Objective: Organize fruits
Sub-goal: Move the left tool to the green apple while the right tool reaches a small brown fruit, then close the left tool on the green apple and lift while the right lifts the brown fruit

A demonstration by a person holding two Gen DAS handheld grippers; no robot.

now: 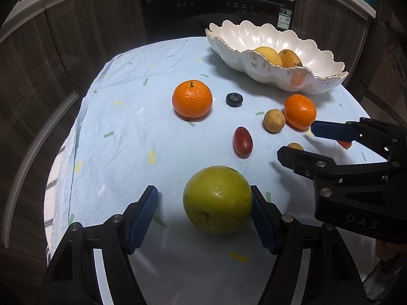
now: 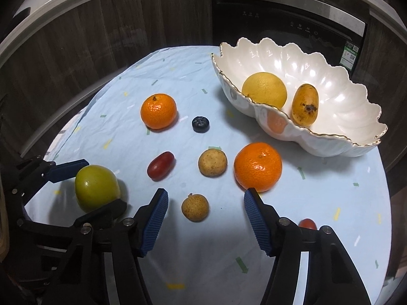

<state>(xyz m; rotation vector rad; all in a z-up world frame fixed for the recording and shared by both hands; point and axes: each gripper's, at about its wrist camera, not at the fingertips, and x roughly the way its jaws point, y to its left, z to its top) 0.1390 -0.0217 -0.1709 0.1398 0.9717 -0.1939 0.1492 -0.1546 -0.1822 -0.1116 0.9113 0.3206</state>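
Note:
My left gripper (image 1: 204,198) is open around a green apple (image 1: 217,200) on the blue cloth; the apple rests against the right pad, with a gap on the left. It also shows in the right wrist view (image 2: 96,188). My right gripper (image 2: 206,203) is open around a small tan longan (image 2: 195,207), not touching it. A white scalloped bowl (image 2: 330,81) holds a yellow citrus (image 2: 264,90) and a mango (image 2: 304,108). Loose on the cloth lie two mandarins (image 2: 158,111) (image 2: 257,167), a blueberry (image 2: 200,124), a red grape tomato (image 2: 160,165) and a second longan (image 2: 212,163).
The table's blue cloth (image 1: 127,127) drops off at the left and near edges. A dark appliance front (image 1: 216,7) and wood cabinets stand behind. A small red fruit (image 2: 307,223) lies partly hidden behind my right finger.

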